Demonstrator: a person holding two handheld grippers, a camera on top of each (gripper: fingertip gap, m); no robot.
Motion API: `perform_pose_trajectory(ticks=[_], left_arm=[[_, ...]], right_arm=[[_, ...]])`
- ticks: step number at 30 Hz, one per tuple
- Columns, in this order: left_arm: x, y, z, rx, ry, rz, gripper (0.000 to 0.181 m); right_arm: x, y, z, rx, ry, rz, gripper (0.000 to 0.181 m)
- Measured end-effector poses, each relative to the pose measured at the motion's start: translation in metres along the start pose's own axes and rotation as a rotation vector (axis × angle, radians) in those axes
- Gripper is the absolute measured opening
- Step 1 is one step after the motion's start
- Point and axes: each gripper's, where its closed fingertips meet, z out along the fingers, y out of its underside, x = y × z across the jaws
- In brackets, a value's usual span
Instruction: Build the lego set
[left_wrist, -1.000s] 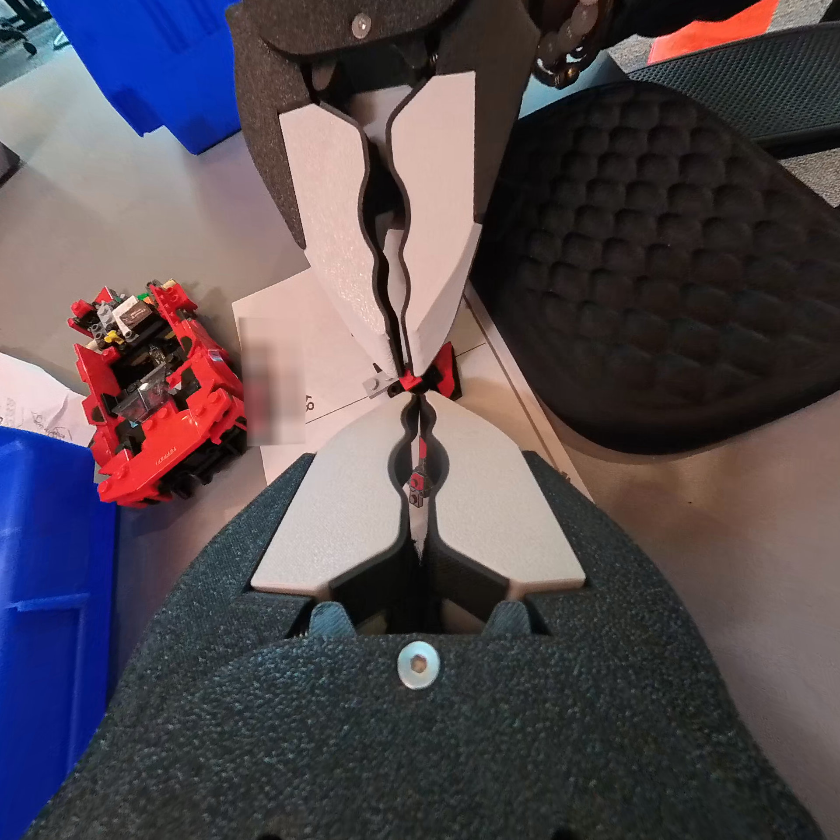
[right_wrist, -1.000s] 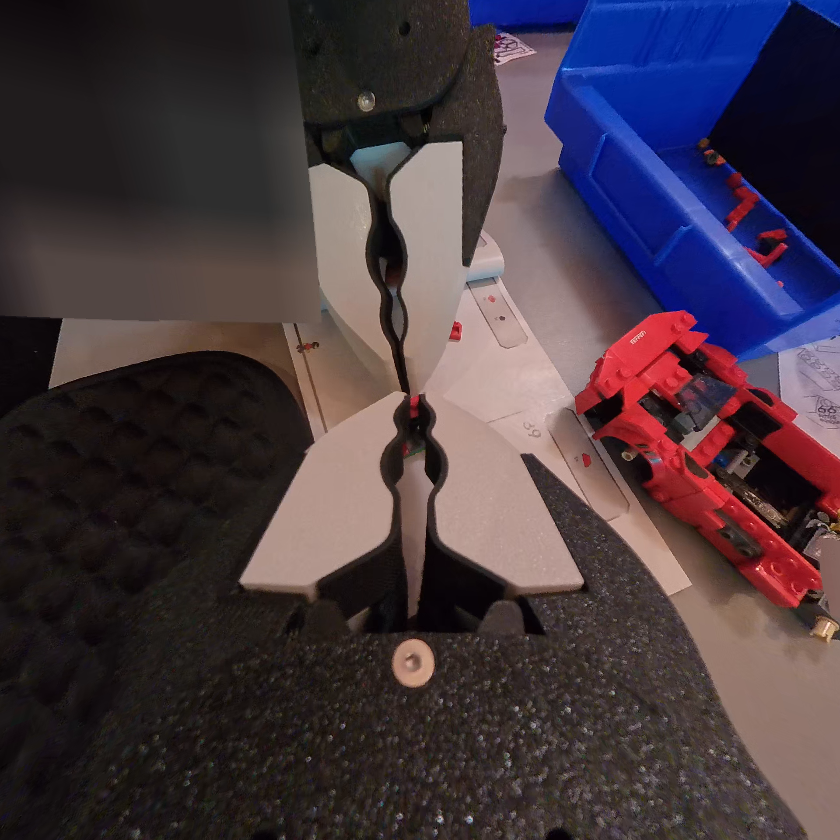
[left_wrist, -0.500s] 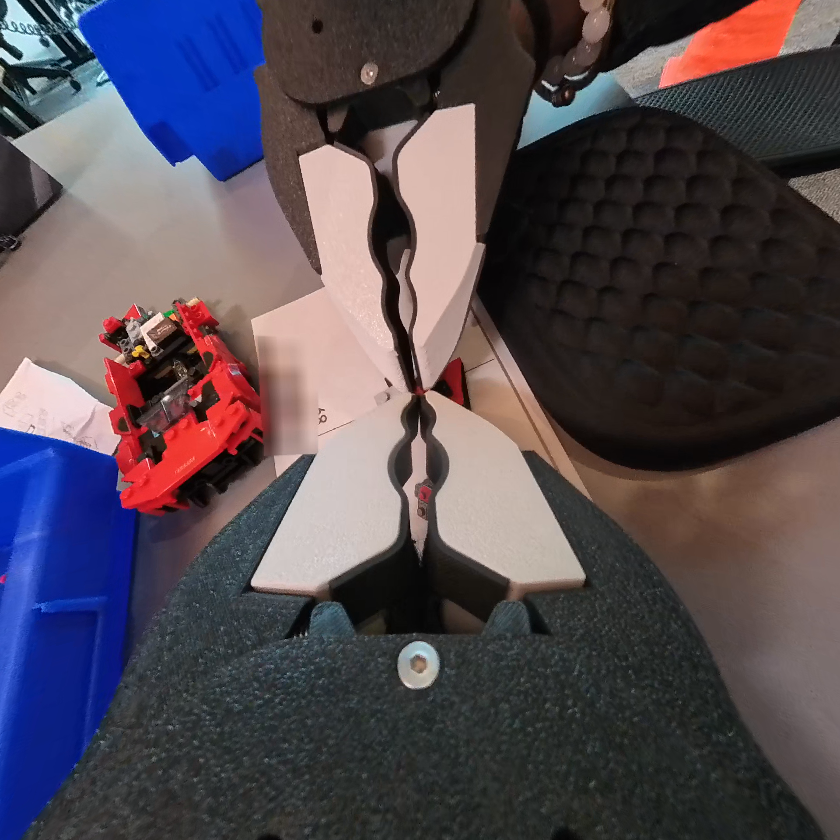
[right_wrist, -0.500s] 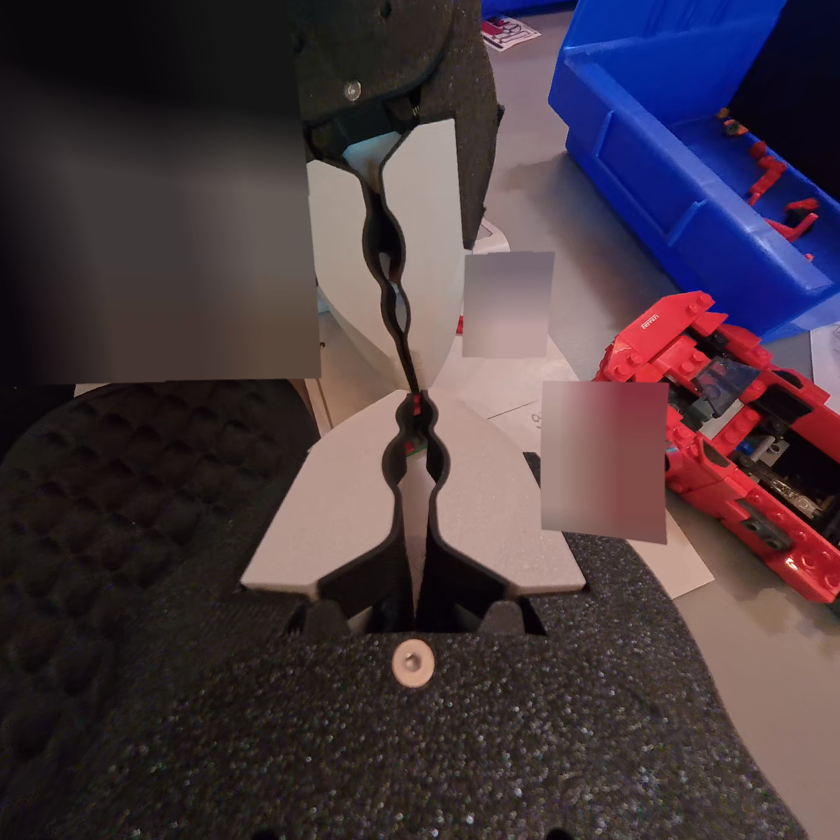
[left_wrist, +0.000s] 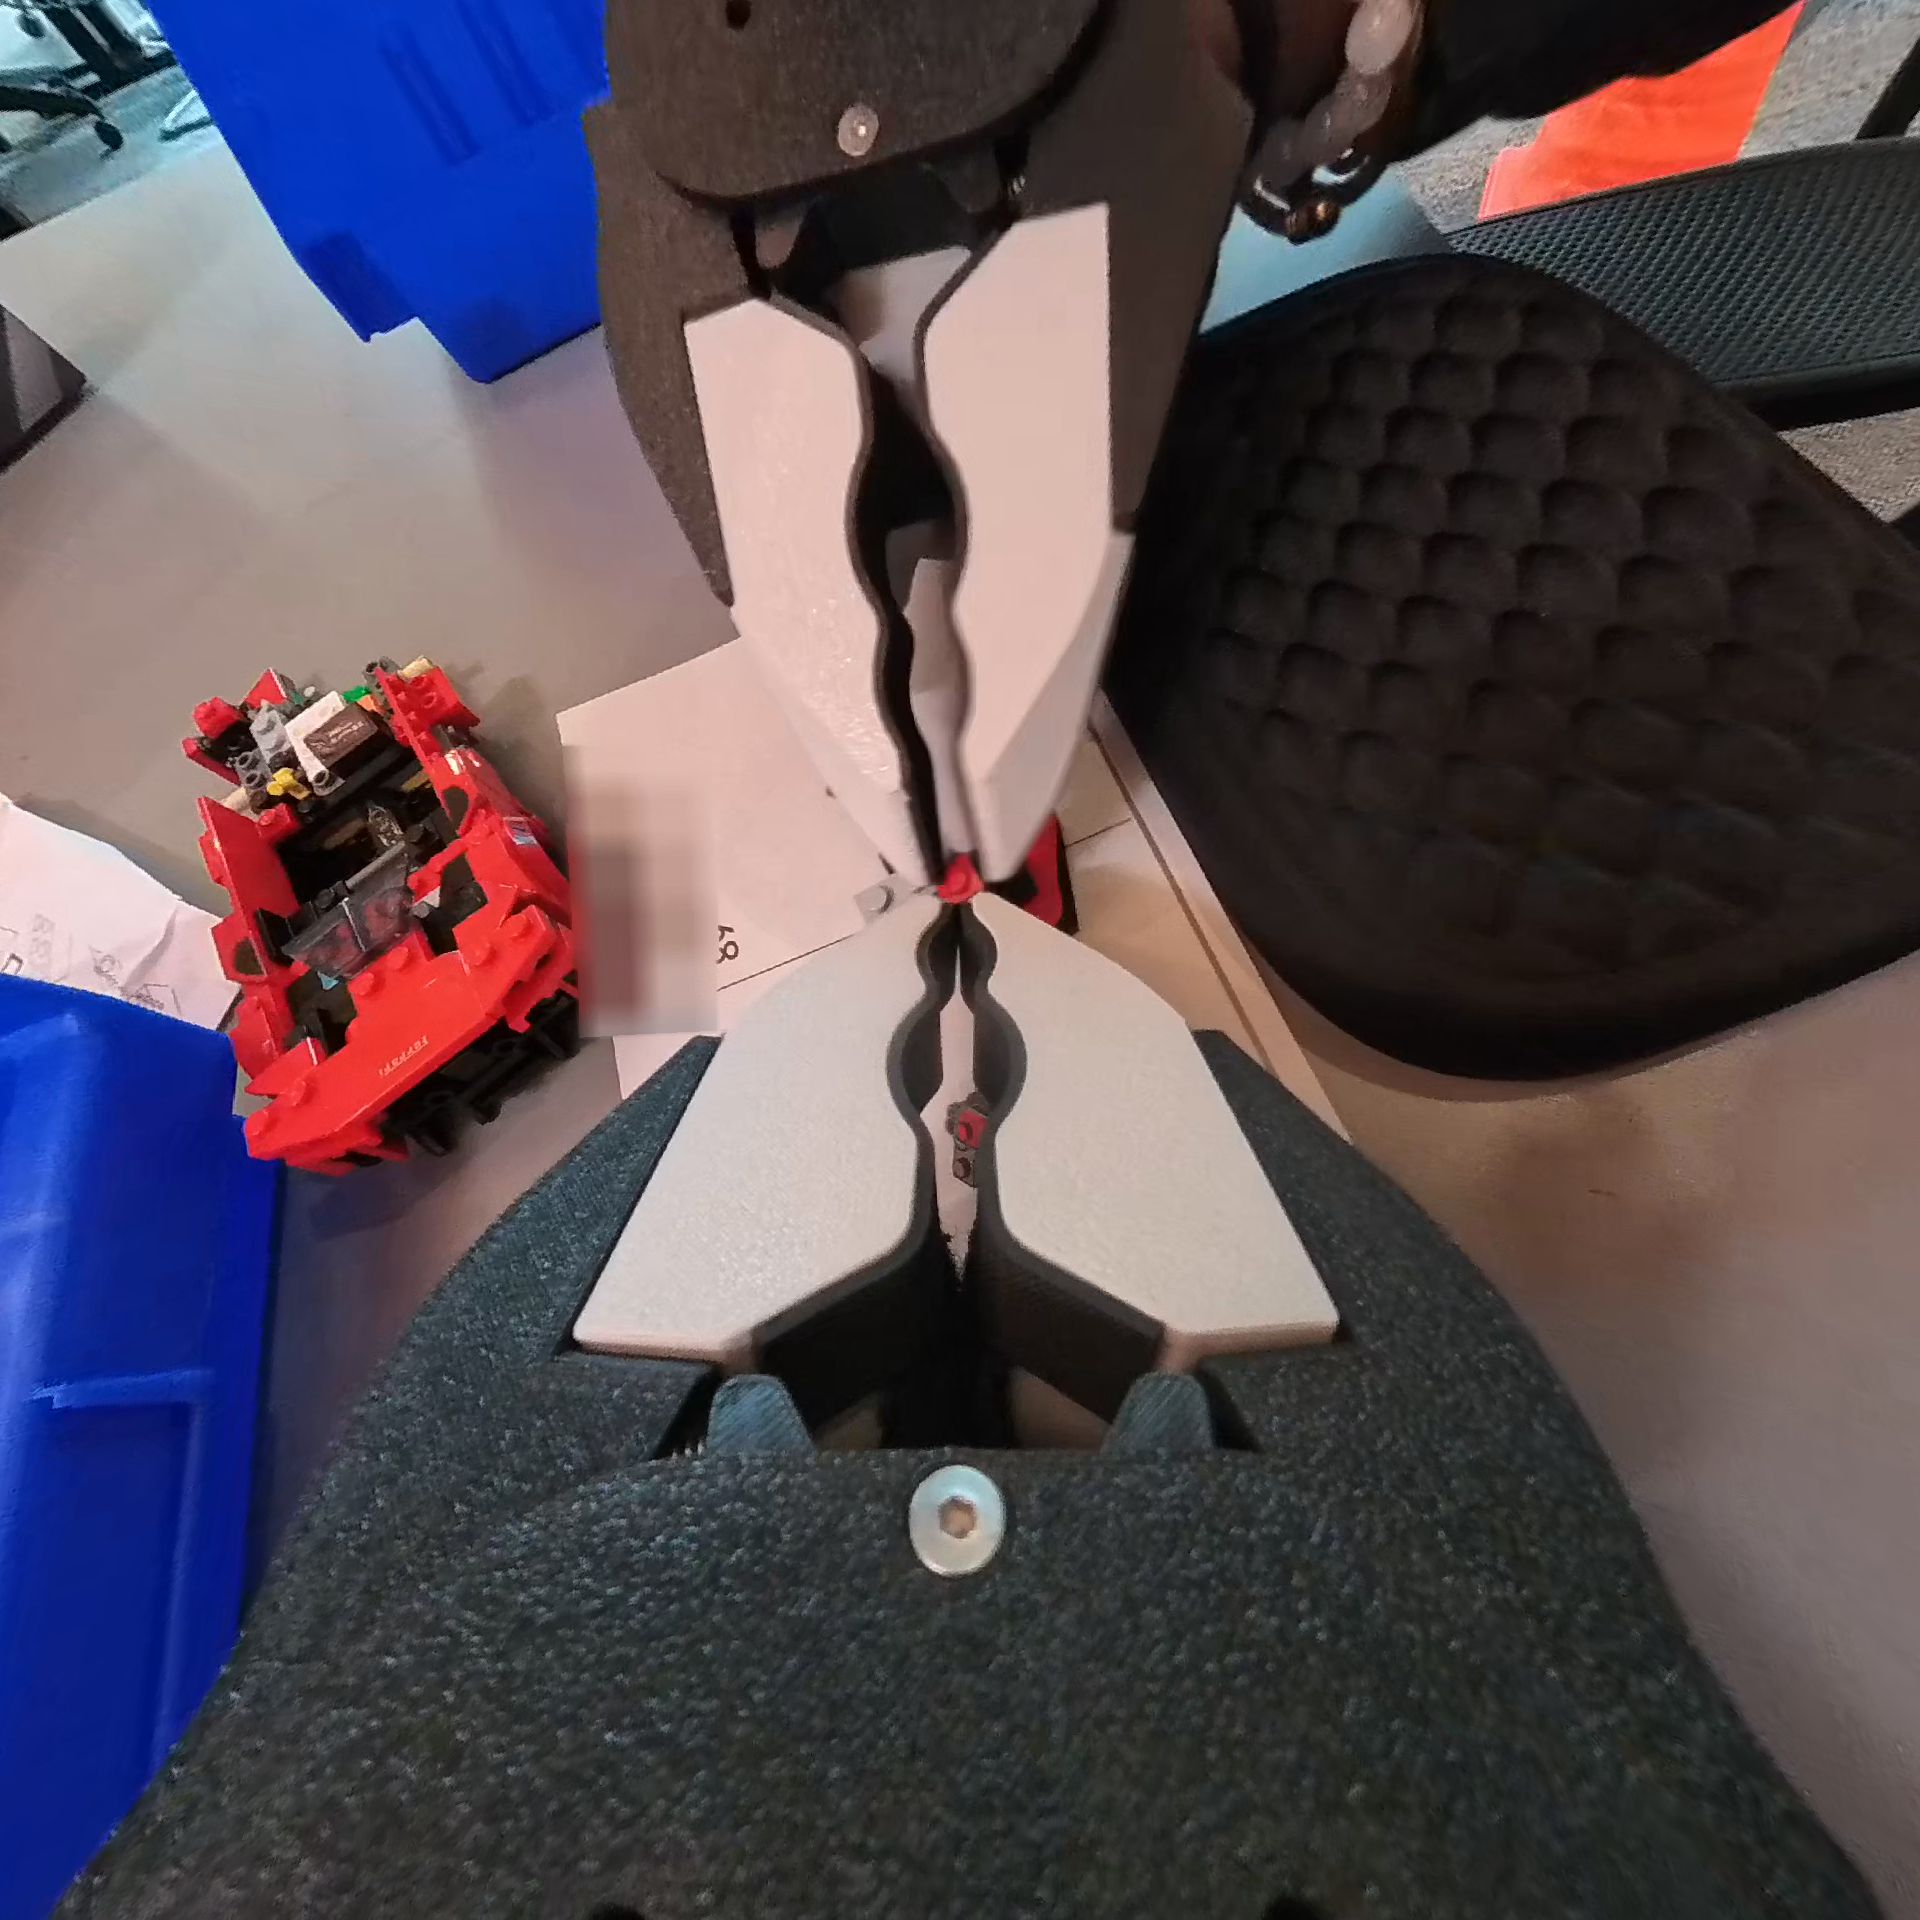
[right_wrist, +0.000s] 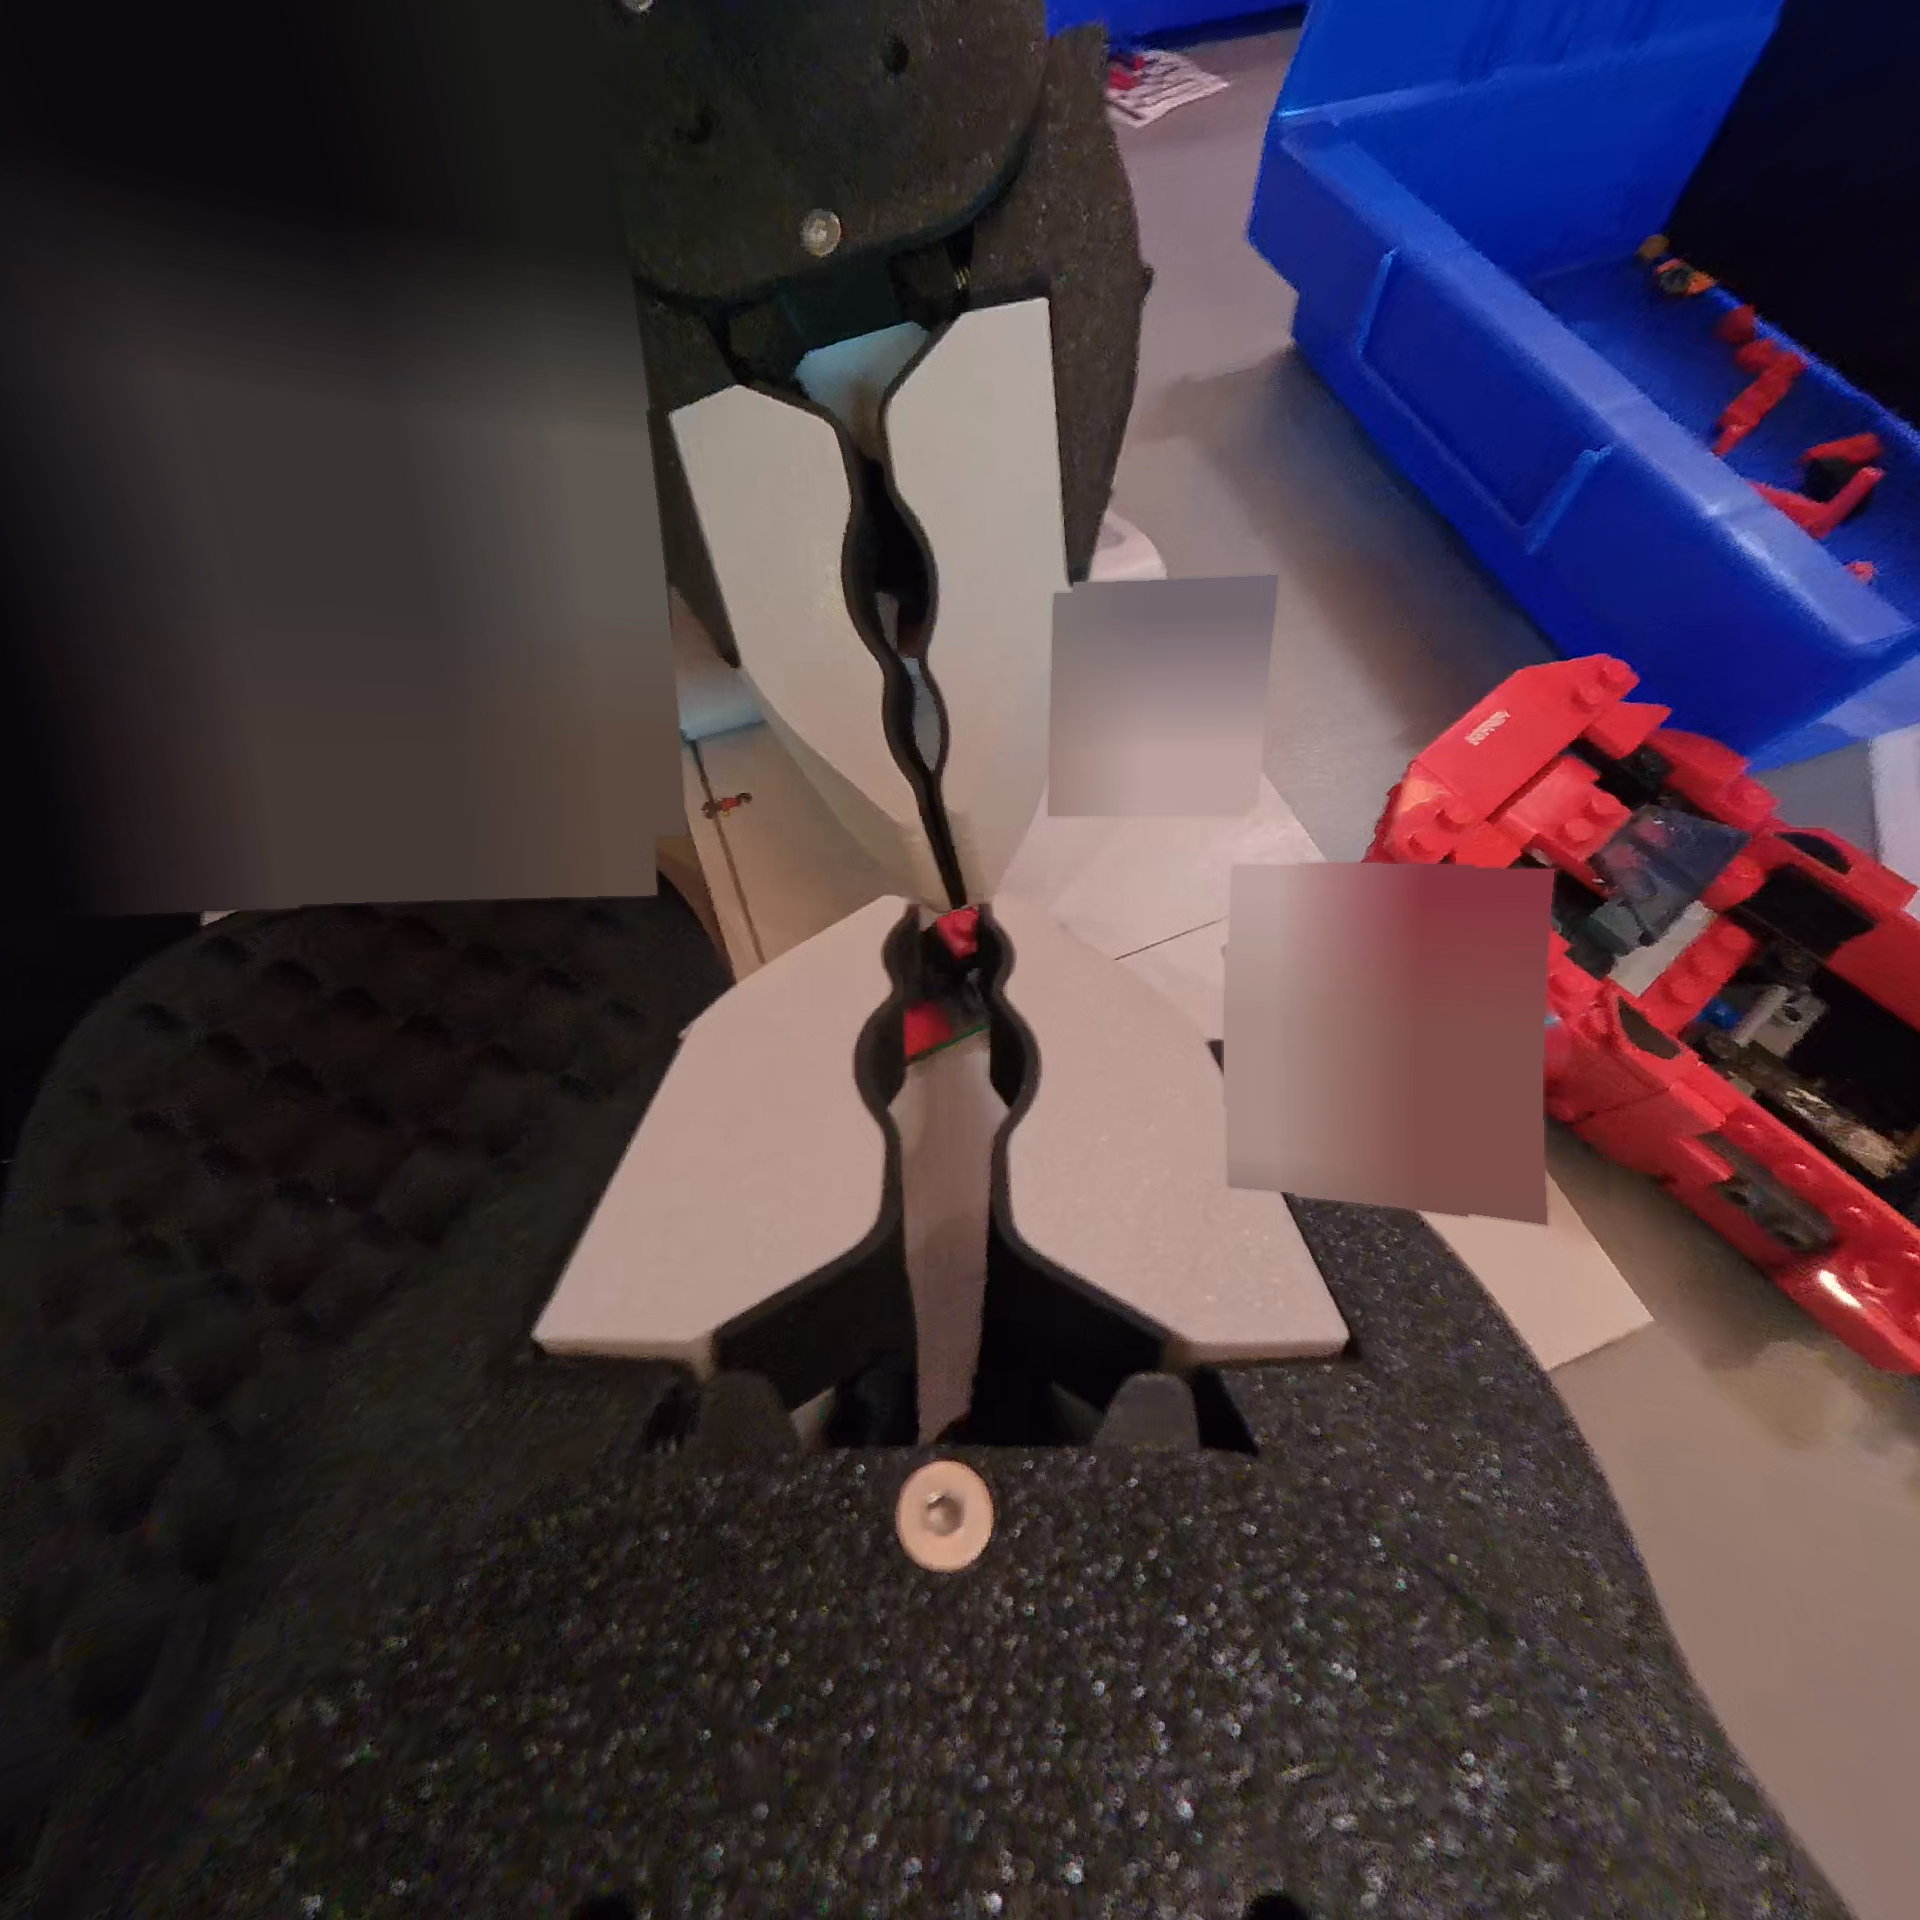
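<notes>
My left gripper (left_wrist: 956, 920) and my right gripper (right_wrist: 951, 914) are both shut and meet tip to tip above the instruction booklet (left_wrist: 748, 790). A small red lego piece (left_wrist: 958, 885) is pinched where the tips meet. In the right wrist view it shows between my right fingers as a red, black and green bit (right_wrist: 940, 987). A small red and dark piece (left_wrist: 968, 1127) shows in the gap of my left fingers. The half-built red lego car (left_wrist: 384, 935) lies on the table left of the grippers, and on the right in the right wrist view (right_wrist: 1662, 987).
A black dimpled seat cushion (left_wrist: 1507, 675) lies right of the booklet. Blue bins stand at the left (left_wrist: 104, 1299) and far left (left_wrist: 395, 156); one holds loose red pieces (right_wrist: 1558, 364). A red-black piece (left_wrist: 1049, 873) and a grey plate (left_wrist: 878, 899) lie on the booklet. Left and right tips are no more than a few centimetres apart.
Both grippers have stayed shut and tip to tip. They have shifted slightly together, and less of the red piece shows between the tips in the left wrist view.
</notes>
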Motion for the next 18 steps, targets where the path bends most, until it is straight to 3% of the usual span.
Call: perform_pose_trajectory(ticks=[4,18], left_arm=[[-0.0003,-0.0003,-0.0005,0.003,-0.017,0.018,0.0],[-0.0001,-0.0005,-0.0009,0.007,-0.013,0.014,0.0]], right_arm=[[-0.0006,-0.0001,-0.0003,0.001,-0.015,0.01,0.014],[0.0059,-0.0044,-0.0058,0.046,0.035,0.016,0.0]])
